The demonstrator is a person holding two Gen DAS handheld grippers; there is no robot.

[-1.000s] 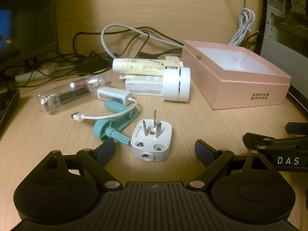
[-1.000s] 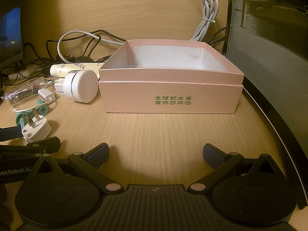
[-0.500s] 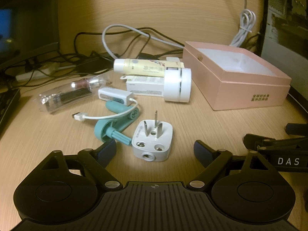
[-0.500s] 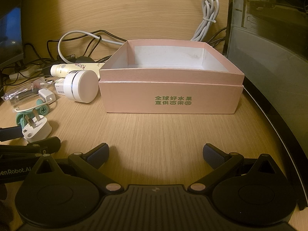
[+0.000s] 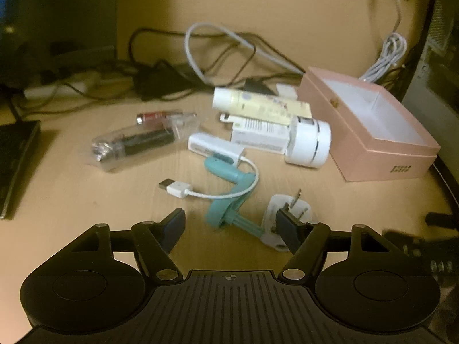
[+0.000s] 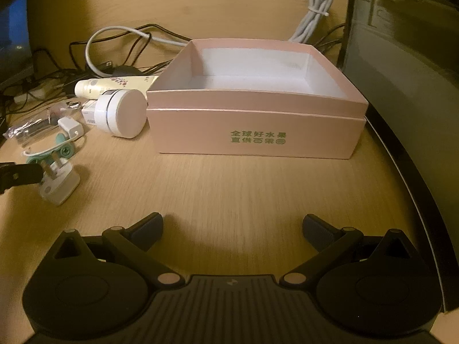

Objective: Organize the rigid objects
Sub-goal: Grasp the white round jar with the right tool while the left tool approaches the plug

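Note:
My left gripper [image 5: 232, 228] is open over the wooden desk. Its right finger [image 5: 288, 229] stands in front of the white plug adapter [image 5: 275, 215] and hides part of it; the teal plastic piece [image 5: 229, 197] lies between the fingers. A white USB dongle with cable [image 5: 212, 146], a bagged pen set [image 5: 137, 140], a cream tube [image 5: 258, 104], a small white carton [image 5: 258, 133] and a white round jar [image 5: 309, 143] lie beyond. The open pink box [image 6: 258, 97] is empty. My right gripper [image 6: 232, 229] is open and empty in front of the box.
Tangled black and grey cables [image 5: 200, 57] lie along the back wall. A monitor [image 5: 43, 14] stands at the back left, a dark flat object [image 5: 14, 157] at the left edge, and a computer case [image 6: 401, 43] to the right of the box.
My left gripper has risen and swung left, so the plug adapter went from midway between the fingers to the right finger. The right gripper has lifted slightly.

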